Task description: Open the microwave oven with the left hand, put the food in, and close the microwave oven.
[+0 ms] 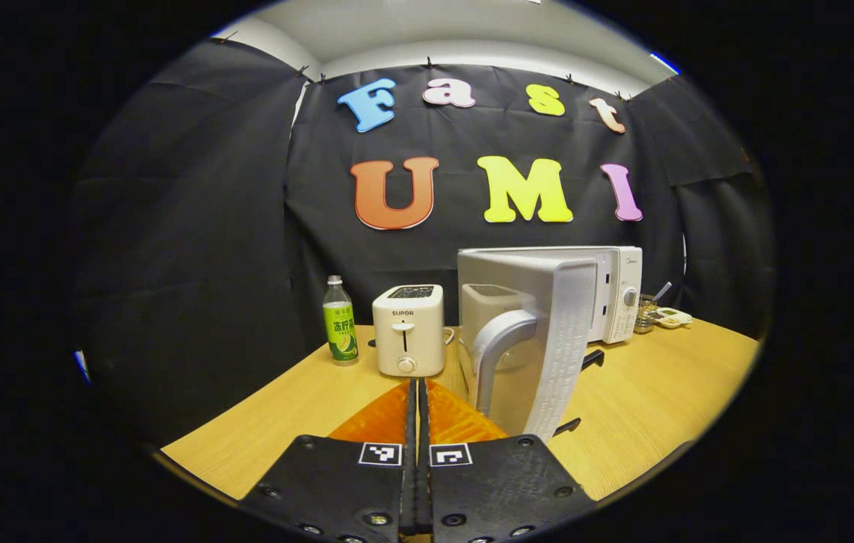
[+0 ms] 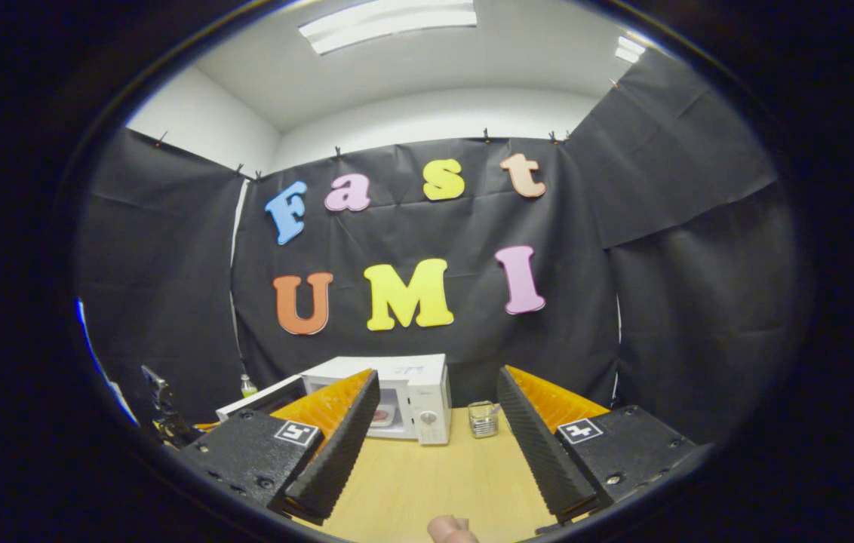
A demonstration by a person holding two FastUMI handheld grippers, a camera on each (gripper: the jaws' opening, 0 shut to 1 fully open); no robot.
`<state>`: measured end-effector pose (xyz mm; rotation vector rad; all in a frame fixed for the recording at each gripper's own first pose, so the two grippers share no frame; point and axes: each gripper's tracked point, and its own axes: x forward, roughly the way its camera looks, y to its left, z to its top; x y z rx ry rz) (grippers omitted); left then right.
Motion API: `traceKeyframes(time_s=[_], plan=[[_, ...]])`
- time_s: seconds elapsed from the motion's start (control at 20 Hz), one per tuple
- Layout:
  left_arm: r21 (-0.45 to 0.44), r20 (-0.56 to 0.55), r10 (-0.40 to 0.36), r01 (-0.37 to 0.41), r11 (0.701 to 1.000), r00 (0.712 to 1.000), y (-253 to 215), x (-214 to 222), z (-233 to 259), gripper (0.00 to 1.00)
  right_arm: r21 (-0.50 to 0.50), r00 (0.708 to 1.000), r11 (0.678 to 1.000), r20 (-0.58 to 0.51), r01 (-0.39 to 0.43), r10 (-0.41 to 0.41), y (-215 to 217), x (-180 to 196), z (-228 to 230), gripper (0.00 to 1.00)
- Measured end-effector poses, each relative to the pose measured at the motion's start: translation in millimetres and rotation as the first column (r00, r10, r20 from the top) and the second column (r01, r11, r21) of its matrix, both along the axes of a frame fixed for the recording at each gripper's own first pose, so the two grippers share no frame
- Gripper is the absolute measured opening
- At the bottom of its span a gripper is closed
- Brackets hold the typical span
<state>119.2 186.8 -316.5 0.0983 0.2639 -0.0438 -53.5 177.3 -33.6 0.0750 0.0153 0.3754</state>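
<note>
The white microwave (image 1: 618, 290) stands at the back of the wooden table, its door (image 1: 559, 347) swung wide open toward me, grey handle (image 1: 499, 343) facing left. My left gripper (image 1: 419, 386) is shut with nothing between its fingers, just short of the door and left of the handle. In the right gripper view the microwave (image 2: 427, 400) stands farther off with its door (image 2: 257, 397) open to the left. A pinkish plate of food (image 2: 380, 415) lies inside the cavity. My right gripper (image 2: 436, 377) is open and empty, held back above the table.
A white toaster (image 1: 407, 329) and a green-labelled bottle (image 1: 339, 322) stand left of the microwave. A small glass holder (image 2: 482, 418) and a dish (image 1: 673, 317) sit to its right. The other gripper (image 2: 163, 413) shows at far left. A fingertip (image 2: 451, 529) shows at the bottom edge.
</note>
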Motion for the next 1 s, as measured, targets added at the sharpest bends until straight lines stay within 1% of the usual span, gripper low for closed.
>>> traceKeyframes(time_s=[0.15,0.25,0.3,0.35,0.4,0.6,0.65,0.7,0.75,0.8,0.85,0.9,1.0], plan=[[0.027,-0.019,-0.019,0.019,0.999,1.0,-5,8,-12,0.0,-0.009,1.0,1.0,0.013,-0.013,0.013,0,-5,4,0.99],[-0.009,-0.017,-0.053,0.053,0.999,0.998,-20,7,-12,0.0,-0.019,1.0,1.0,0.021,-0.016,0.016,0,-8,6,1.0],[-0.023,-0.013,-0.063,0.063,0.998,0.998,-26,8,-12,0.0,-0.02,0.999,1.0,0.027,-0.02,0.02,0,-10,8,0.89],[-0.029,-0.009,-0.067,0.067,0.997,0.998,-31,9,-12,0.0,-0.015,0.999,1.0,0.034,-0.023,0.024,1,-13,10,1.0],[-0.036,-0.005,-0.071,0.07,0.997,0.997,-37,9,-13,0.0,-0.011,0.999,1.0,0.038,-0.026,0.027,2,-14,12,0.89],[-0.09,0.014,-0.118,0.119,0.989,0.993,-78,11,-11,0.0,-0.017,0.998,0.999,0.033,-0.051,0.052,10,-20,12,0.9],[-0.097,0.019,-0.129,0.131,0.987,0.991,-88,14,-12,0.0,-0.02,0.997,0.998,0.034,-0.063,0.063,13,-23,14,1.0],[-0.096,0.014,-0.141,0.141,0.985,0.99,-99,17,-15,0.0,-0.021,0.997,0.997,0.035,-0.072,0.073,14,-24,15,0.9],[-0.088,0.005,-0.154,0.154,0.984,0.988,-109,18,-17,0.0,-0.021,0.996,0.997,0.036,-0.079,0.08,15,-25,15,0.9],[-0.079,0.004,-0.166,0.166,0.983,0.986,-119,21,-18,0.0,-0.023,0.996,0.996,0.04,-0.085,0.086,14,-28,16,1.0],[-0.076,0.004,-0.18,0.18,0.981,0.984,-130,24,-19,0.0,-0.025,0.995,0.996,0.043,-0.088,0.089,14,-29,16,1.0],[-0.08,0.004,-0.194,0.193,0.978,0.981,-144,26,-20,0.0,-0.025,0.995,0.996,0.047,-0.088,0.089,12,-29,16,0.9],[-0.069,0.008,-0.213,0.213,0.975,0.977,-163,27,-23,0.0,-0.029,0.995,0.996,0.048,-0.082,0.084,5,-28,12,0.89]])
